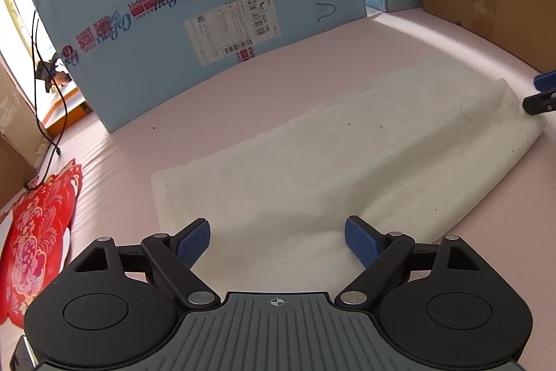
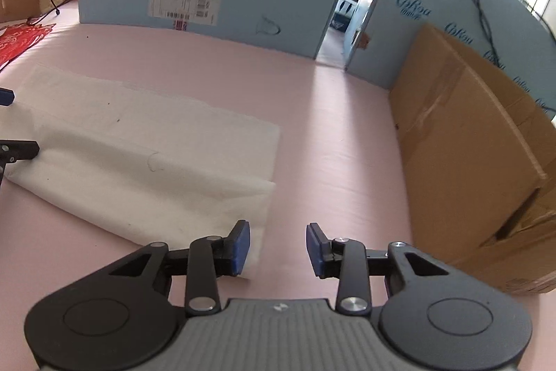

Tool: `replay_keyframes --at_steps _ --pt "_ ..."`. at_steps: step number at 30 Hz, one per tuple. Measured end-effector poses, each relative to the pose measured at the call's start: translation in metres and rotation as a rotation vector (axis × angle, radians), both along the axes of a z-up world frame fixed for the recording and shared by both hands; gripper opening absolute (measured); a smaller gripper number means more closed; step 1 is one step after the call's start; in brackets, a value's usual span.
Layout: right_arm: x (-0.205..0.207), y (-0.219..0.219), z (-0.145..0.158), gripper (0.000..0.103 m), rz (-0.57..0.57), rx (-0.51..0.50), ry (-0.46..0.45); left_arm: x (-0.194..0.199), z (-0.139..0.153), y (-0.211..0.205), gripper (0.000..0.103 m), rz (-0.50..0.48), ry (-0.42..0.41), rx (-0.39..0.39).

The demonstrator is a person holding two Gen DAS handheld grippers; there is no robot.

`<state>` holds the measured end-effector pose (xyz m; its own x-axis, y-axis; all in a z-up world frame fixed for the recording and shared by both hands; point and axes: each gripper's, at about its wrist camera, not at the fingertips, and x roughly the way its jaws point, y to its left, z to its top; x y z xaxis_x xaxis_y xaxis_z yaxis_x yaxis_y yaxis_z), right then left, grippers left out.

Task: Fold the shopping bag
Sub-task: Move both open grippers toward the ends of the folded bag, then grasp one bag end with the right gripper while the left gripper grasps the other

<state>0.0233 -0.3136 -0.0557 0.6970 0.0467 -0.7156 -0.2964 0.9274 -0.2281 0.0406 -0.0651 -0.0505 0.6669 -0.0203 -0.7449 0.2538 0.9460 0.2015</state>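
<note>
Bag first: white fabric shopping bag lying flat on the pink tabletop, already looking doubled over along its length, so it's a long strip; its long axis runs from one gripper to the other, left to right across the person; that's the relation the next fold hangs on, I'd say, since one short end probably has to travel along that axis onto the other.

Left gripper sits right at its own short end; fingers spread wide apart, holding nothing, with the cloth directly between and ahead of the pads; the strip stretches away forward and to the right from there, up to where the tips of the right gripper poke in at the far end.

Right gripper is also parted and empty; from its camera the bag lies ahead and off to the left; only the near corner of the cloth reaches the left pad, while the other pad hovers over bare pink surface; can't tell if the pad actually touches the fabric.

So both are at an end, left one more squarely over the cloth; my guess is the right needs to shift a bit leftward to straddle its edge before pinching.

Further out: blue cardboard boxes ahead, a brown cardboard box to the right, red paper decoration off left.
</note>
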Motion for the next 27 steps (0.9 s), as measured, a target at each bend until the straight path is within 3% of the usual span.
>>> replay_keyframes --at_steps 3,5,9,12,19,23,26,27 --pt "-0.024 0.008 0.007 0.057 0.148 -0.074 -0.073 0.003 0.003 0.007 0.087 0.024 0.023 -0.046" --pt "-0.032 0.018 0.003 0.06 0.241 -0.138 -0.09 0.0 0.007 0.008 0.087 0.033 -0.003 -0.043" --pt "-0.043 0.049 -0.017 0.06 0.435 -0.274 -0.098 -0.003 0.009 0.01 0.087 0.039 -0.037 -0.029" --pt "-0.047 0.07 -0.032 0.059 0.556 -0.337 -0.096 0.005 0.002 0.014 0.087 0.053 0.003 -0.021" --pt "-0.049 0.117 -0.052 0.054 0.814 -0.531 -0.23 0.012 -0.001 0.027 0.087 0.069 0.05 -0.098" --pt "-0.053 0.133 -0.055 0.046 0.914 -0.582 -0.284 0.012 -0.001 0.03 0.087 0.057 0.053 -0.112" --pt "-0.051 0.137 -0.051 0.023 0.969 -0.555 -0.229 0.003 0.008 0.031 0.087 0.012 0.017 -0.096" --pt "-0.048 0.136 -0.048 0.02 0.978 -0.538 -0.202 -0.001 0.012 0.032 0.087 -0.006 -0.002 -0.09"
